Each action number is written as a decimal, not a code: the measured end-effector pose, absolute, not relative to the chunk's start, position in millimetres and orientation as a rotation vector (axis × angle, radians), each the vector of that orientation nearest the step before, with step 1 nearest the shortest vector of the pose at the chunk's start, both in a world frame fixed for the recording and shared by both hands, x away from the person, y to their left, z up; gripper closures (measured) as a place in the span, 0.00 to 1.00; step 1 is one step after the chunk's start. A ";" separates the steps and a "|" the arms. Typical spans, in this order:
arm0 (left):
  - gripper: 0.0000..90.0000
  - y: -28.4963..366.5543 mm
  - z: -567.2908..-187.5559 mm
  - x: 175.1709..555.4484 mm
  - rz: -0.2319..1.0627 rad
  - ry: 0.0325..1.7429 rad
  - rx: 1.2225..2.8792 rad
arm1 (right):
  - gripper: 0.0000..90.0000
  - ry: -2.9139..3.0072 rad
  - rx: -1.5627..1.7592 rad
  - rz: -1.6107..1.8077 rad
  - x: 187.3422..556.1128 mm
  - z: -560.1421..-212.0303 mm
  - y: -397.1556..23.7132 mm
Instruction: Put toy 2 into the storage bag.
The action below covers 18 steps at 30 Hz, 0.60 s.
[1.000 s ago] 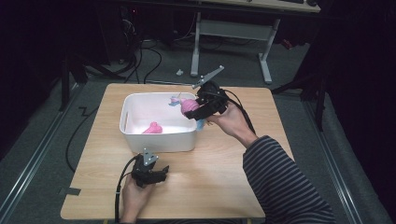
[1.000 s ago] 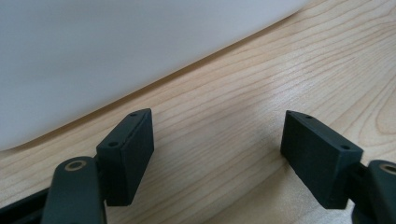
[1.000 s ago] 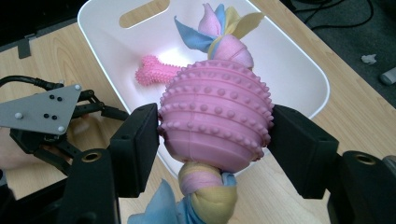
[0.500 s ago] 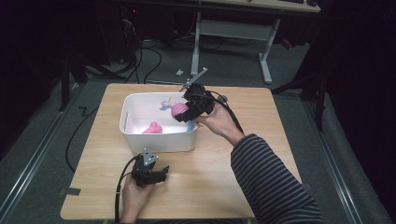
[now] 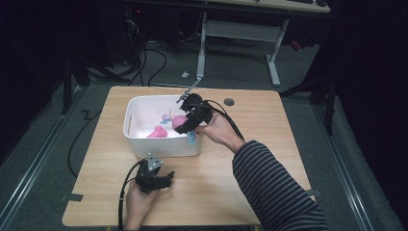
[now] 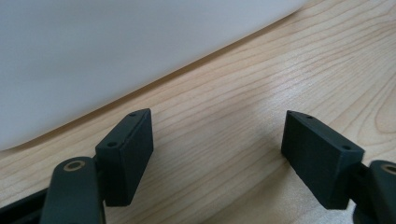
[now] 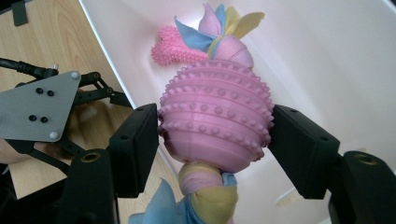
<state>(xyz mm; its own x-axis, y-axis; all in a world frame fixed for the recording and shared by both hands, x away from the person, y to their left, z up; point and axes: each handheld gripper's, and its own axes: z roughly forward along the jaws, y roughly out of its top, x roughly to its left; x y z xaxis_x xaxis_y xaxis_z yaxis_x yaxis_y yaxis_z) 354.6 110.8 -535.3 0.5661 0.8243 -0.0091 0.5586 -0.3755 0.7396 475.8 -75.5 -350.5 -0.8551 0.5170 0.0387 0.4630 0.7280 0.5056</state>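
Note:
A pink studded ball toy (image 7: 215, 114) with knotted pastel cloth ends is held over the white bin (image 5: 139, 107); my right gripper (image 5: 183, 123) is shut on it, with one jaw on each side of the ball. In the high view the ball toy (image 5: 180, 120) hangs above the bin's right half. A pink bumpy bone toy (image 7: 175, 49) lies on the bin floor, also seen as the bone toy (image 5: 156, 132) in the high view. My left gripper (image 5: 166, 180) rests on the table in front of the bin, open and empty, its fingertips (image 6: 130, 149) facing the bin wall (image 6: 116, 51).
The wooden table (image 5: 250, 144) has bare surface right of the bin and along the front. A round cable hole (image 5: 229, 102) sits near the back edge. A desk frame (image 5: 240, 33) and cables stand on the floor behind the table.
My right gripper has carried the ball toy leftward, from beside the bin's right rim to above its inside. The left gripper has stayed put.

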 end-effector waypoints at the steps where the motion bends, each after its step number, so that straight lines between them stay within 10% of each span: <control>1: 0.28 110.9 -535.3 354.6 0.476 1.103 2.085 | 0.38 2.824 0.803 0.783 475.9 -351.2 -75.7; 18: 0.28 110.7 -535.4 354.5 0.476 1.104 2.081 | 0.36 2.803 0.780 0.832 470.3 -343.9 -83.4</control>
